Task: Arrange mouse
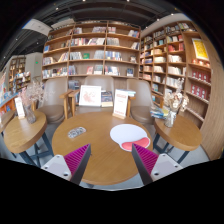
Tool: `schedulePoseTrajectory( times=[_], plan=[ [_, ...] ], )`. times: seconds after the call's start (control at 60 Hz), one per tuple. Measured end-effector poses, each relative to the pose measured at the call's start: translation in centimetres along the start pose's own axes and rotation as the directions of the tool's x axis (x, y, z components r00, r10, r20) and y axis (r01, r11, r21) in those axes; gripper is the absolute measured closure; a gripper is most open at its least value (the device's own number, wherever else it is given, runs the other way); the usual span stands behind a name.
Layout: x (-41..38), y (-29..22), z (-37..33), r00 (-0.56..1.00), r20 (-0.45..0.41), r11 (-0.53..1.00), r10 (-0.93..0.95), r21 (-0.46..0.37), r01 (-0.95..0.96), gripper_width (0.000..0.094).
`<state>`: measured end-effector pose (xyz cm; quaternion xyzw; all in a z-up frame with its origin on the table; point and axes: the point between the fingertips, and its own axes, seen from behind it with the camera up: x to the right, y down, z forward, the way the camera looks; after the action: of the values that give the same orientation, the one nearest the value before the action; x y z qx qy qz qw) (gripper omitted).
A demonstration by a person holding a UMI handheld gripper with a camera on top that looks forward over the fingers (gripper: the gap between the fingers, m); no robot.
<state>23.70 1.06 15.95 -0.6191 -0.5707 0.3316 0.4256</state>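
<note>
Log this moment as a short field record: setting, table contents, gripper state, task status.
setting: library room, bookshelves along the walls
table: round wooden table just ahead of the fingers
mouse pad: pink-and-white pad lying on the table beyond the fingers
mouse: no mouse can be made out
other items: two upright display signs at the table's far side, a small flat item near the table's middle
gripper: gripper open, holding nothing, above the table's near edge
task status: not yet begun

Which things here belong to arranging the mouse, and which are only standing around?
For the job:
- gripper, fingers open and holding nothing
- pink mouse pad on the round table
- no mouse visible

Just around:
- two display stands
- small dark item
- bookshelves
- side tables
</note>
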Motion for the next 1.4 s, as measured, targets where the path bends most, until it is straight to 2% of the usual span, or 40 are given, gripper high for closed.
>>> schedulePoseTrajectory(
  times=[0.183, 0.35, 0.6, 1.233, 1.4],
  plan=[
    [-8.8, 0.9, 1.3, 0.995, 0.074, 0.998, -0.064, 0.017, 0.063, 0.0083],
    [-15.8, 2.7, 3.7, 0.986, 0.152, 0.998, -0.061, -0.019, 0.064, 0.0084],
    [-21.3, 4.6, 9.0, 0.981, 0.185, 0.997, -0.048, -0.054, 0.059, 0.0084],
    [-24.5, 5.5, 24.0, 0.991, 0.134, 0.981, 0.001, -0.191, 0.025, 0.0088],
    [-24.2, 4.7, 26.6, 0.994, 0.111, 0.981, 0.019, -0.195, 0.003, 0.0085]
  ],
)
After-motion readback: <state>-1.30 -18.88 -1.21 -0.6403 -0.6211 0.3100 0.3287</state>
